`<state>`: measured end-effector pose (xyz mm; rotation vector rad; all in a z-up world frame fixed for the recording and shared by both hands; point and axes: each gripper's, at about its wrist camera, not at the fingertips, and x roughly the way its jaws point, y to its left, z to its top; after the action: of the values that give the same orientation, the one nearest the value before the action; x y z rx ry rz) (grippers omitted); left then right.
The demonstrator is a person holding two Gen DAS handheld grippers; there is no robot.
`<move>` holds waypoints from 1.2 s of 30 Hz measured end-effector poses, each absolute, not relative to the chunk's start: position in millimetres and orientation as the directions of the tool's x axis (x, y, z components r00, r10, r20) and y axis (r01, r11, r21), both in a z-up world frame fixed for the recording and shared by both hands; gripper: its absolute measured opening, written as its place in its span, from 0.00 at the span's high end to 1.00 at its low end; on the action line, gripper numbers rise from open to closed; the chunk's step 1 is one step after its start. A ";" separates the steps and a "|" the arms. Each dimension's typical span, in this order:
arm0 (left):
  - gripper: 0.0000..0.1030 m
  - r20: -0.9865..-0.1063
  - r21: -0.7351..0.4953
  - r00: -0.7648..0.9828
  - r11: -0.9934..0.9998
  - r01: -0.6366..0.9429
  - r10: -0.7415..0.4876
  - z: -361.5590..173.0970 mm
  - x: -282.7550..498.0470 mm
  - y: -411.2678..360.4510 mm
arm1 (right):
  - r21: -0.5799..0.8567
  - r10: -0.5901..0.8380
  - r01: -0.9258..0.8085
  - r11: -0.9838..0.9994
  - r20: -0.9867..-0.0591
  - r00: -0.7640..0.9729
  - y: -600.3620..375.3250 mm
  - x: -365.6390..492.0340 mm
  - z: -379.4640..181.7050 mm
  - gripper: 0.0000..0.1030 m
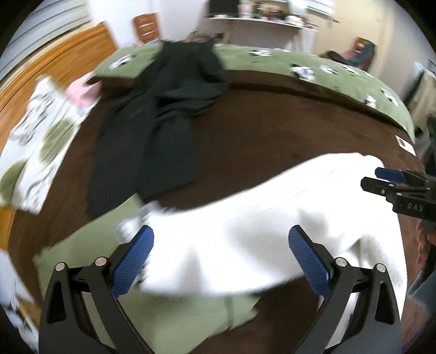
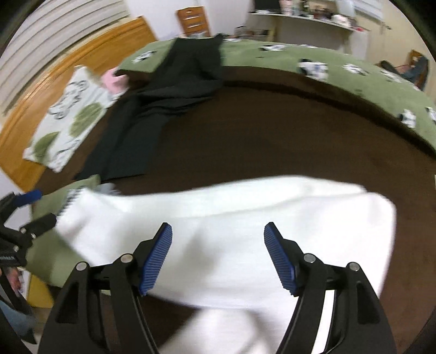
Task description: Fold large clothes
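A patterned pillow (image 2: 68,117) lies by the wooden headboard (image 2: 81,51), something pink (image 2: 114,80) beside it, perhaps cloth. A cluttered shelf (image 2: 305,19) runs along the far wall.

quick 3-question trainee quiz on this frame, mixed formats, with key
1. True or false: the left tongs are clamped on the white garment.
2. What lies farther back on the brown blanket? A) dark trousers B) a red towel C) a striped shirt
3. Fill in: under the white garment's left end lies a pale ____ cloth.

Key
1. False: both the left tongs and the right tongs are open, with nothing between the pads.
2. A: the dark trousers.
3. green
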<state>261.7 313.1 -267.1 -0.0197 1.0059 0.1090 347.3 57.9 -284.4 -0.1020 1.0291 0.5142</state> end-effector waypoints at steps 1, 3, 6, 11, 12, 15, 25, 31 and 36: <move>0.06 -0.841 0.025 0.538 0.997 -0.071 0.059 -272.2 272.7 302.1 | 0.144 0.348 -0.445 0.884 -0.838 0.420 49.8 351.1 -286.5 0.32; 0.06 -0.845 0.004 0.535 0.999 -0.035 0.022 -282.6 289.0 287.8 | 0.121 0.322 -0.426 0.897 -0.838 0.441 26.9 363.2 -293.6 0.32; 0.06 -0.856 -0.054 0.514 0.999 -0.002 -0.045 -309.8 310.4 264.2 | 0.107 0.317 -0.435 0.894 -0.836 0.447 1.5 378.3 -309.3 0.32; 0.06 -0.882 -0.091 0.464 0.996 -0.003 -0.079 -356.9 320.3 236.8 | 0.127 0.377 -0.515 0.848 -0.828 0.415 -16.5 404.7 -335.5 0.32; 0.06 -0.885 -0.092 0.459 0.996 0.001 -0.082 -363.6 319.8 233.5 | 0.126 0.389 -0.537 0.834 -0.824 0.411 -18.3 409.6 -340.4 0.32; 0.06 -0.878 -0.110 0.470 0.994 -0.006 -0.094 -379.7 318.8 228.0 | 0.135 0.434 -0.640 0.756 -0.836 0.336 -18.8 434.0 -359.9 0.32; 0.07 -0.868 -0.110 0.481 0.992 0.053 -0.122 -405.8 331.2 232.8 | 0.034 0.388 -0.831 0.555 -0.895 0.222 -1.7 487.2 -392.0 0.33; 0.12 -0.901 -0.139 0.388 0.976 0.168 -0.195 -407.1 360.0 233.5 | 0.080 0.407 -0.851 0.518 -0.899 0.163 -2.6 500.2 -395.5 0.33; 0.12 -0.921 -0.174 0.309 0.962 0.211 -0.235 -408.5 386.1 239.2 | 0.112 0.400 -0.867 0.485 -0.910 0.106 0.8 504.0 -409.4 0.33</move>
<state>386.1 239.2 -408.5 -0.0222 1.2213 -0.2949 504.0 0.8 -409.4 -0.5237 1.1007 0.9985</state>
